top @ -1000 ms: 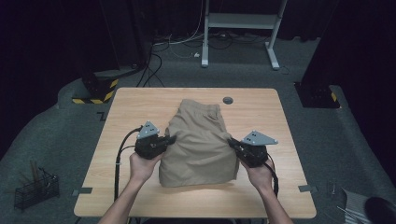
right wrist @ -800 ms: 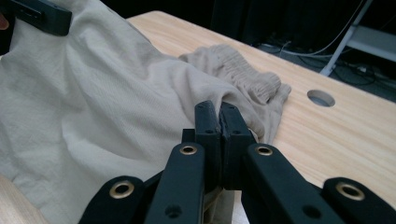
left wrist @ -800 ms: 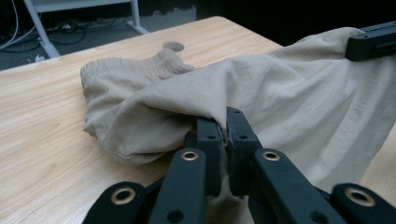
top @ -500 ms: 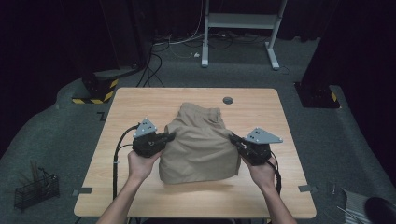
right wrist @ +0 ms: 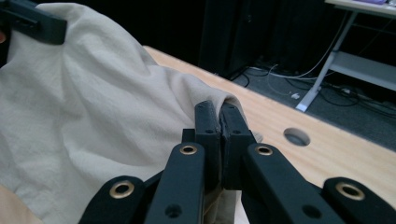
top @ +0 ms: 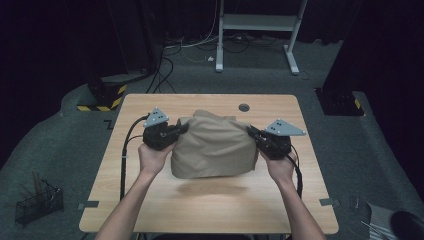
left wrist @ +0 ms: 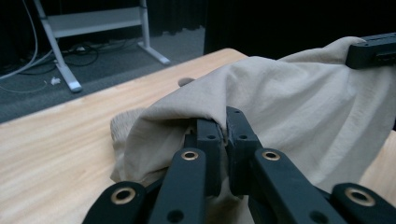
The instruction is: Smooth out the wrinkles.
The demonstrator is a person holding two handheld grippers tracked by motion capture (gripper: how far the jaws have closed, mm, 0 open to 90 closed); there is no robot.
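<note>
Item: beige cotton garment, folded, soft woven cloth (top: 212, 147), hanging between your two hands above the middle of the pale wooden tabletop (top: 210, 200).
Left gripper (top: 181, 129): fingers (left wrist: 209, 140) clenched on the garment's left edge, cloth bunched over the tips.
Right gripper (top: 251, 131): fingers (right wrist: 208, 121) clenched on the garment's right edge, a fold pinched between them.
Lie of the item: long axis runs side to side, from one gripper to the other; the near hem hangs clear of the tabletop, a shadow beneath it, while the far part looks to trail on the wood.
Relation that matters: the cloth lies inward of each gripper, so both hands are equally near; any fold or carry depends on you moving them together.
Also present: round hole in the tabletop (top: 244, 107), beyond the garment, well apart from both grippers.
</note>
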